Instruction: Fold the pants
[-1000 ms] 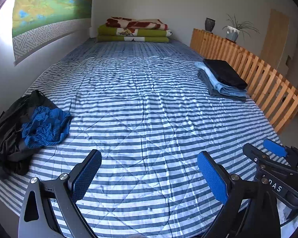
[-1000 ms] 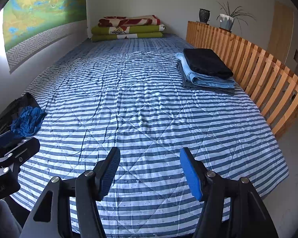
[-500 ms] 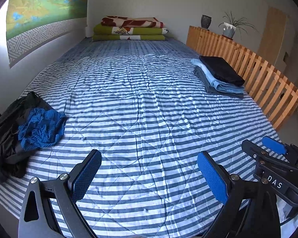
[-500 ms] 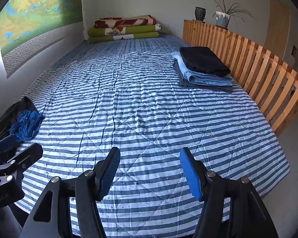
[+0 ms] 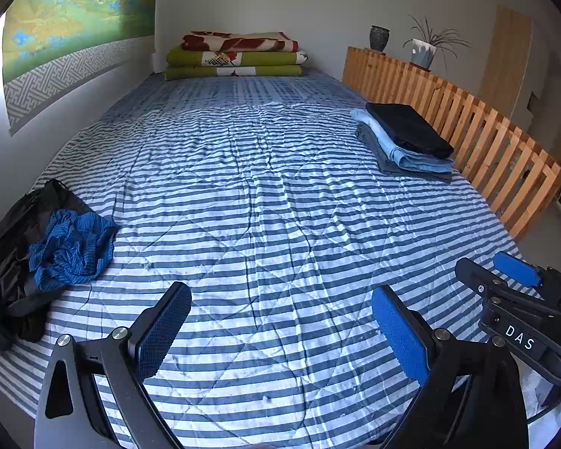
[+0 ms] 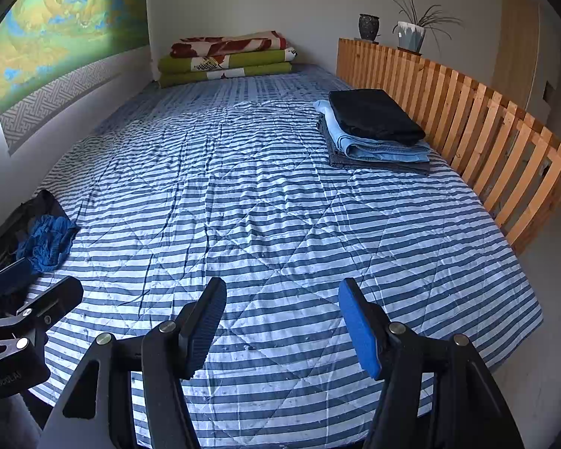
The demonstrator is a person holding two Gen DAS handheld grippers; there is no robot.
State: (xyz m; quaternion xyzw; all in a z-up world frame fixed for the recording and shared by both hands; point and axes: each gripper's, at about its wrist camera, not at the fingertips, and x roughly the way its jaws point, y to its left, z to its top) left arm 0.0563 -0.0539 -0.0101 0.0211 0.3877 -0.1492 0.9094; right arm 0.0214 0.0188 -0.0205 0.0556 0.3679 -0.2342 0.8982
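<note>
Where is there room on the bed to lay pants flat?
The wide striped middle of the bed is bare, between the crumpled clothes pile by the wall and the folded stack by the wooden rail. Those two edges are crowded.

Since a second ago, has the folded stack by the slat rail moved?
No. The folded stack still sits against the same slats of the wooden rail; its apparent drift comes from camera motion.

Crumpled clothes pile (image 5: 45, 254) at bed (image 5: 273, 224) left edge, folded stack (image 5: 404, 138) far right by slatted rail (image 5: 467, 131), blankets (image 5: 235, 56) at far end.
</note>
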